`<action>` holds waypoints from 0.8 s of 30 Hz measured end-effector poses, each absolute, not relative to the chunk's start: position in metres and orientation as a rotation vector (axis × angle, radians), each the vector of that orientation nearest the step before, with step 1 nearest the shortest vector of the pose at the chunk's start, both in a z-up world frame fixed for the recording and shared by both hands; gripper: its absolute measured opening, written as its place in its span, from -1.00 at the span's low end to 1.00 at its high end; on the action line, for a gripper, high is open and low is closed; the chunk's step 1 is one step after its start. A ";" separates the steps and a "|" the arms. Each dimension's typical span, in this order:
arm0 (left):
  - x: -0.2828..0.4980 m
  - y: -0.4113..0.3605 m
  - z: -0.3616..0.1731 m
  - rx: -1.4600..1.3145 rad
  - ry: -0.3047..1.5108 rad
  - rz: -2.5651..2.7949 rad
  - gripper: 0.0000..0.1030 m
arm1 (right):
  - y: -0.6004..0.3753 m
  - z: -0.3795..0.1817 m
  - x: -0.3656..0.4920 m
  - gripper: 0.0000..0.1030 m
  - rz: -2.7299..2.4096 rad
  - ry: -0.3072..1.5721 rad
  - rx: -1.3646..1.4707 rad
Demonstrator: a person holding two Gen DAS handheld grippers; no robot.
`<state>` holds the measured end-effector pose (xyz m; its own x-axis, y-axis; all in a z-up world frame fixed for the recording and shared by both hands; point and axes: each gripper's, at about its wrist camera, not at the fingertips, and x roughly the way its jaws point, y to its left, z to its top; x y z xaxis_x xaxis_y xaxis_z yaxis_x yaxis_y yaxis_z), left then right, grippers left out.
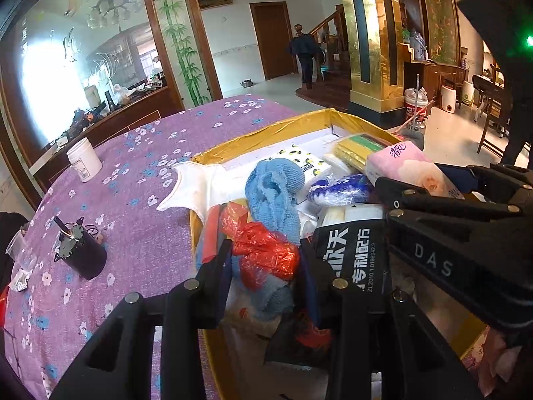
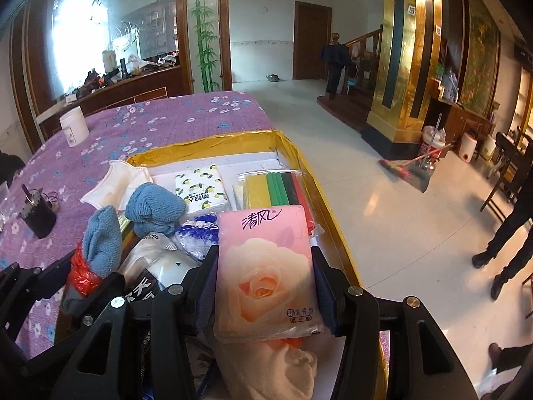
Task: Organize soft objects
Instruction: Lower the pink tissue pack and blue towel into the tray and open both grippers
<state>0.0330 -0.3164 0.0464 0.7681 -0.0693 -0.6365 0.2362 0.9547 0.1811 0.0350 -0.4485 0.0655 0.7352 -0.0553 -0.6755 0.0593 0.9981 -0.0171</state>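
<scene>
Right gripper (image 2: 266,286) clamps tissue pack (image 2: 266,266) beside box rim (image 2: 336,233).

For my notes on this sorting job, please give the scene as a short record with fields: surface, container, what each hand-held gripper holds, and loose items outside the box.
surface: table with purple flowered cloth
container: gold-rimmed box, crowded with soft goods
left hand-held gripper: closed on a red plastic bag bunched with a blue towel
right hand-held gripper: closed on a pink tissue pack with a rose print
outside the box: white jar, black cup
</scene>
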 end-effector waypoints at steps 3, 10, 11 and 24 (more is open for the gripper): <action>0.033 -0.316 0.046 0.260 0.674 -0.167 -0.25 | -0.445 0.065 0.034 0.08 -0.075 0.739 -0.020; 0.033 -0.314 0.047 0.258 0.668 -0.151 -0.13 | -0.442 0.064 0.033 0.10 -0.089 0.736 -0.044; 0.034 -0.313 0.047 0.254 0.670 -0.151 -0.11 | -0.442 0.064 0.033 0.10 -0.090 0.737 -0.046; 0.033 -0.313 0.049 0.256 0.666 -0.147 0.01 | -0.437 0.065 0.034 0.11 -0.119 0.735 -0.067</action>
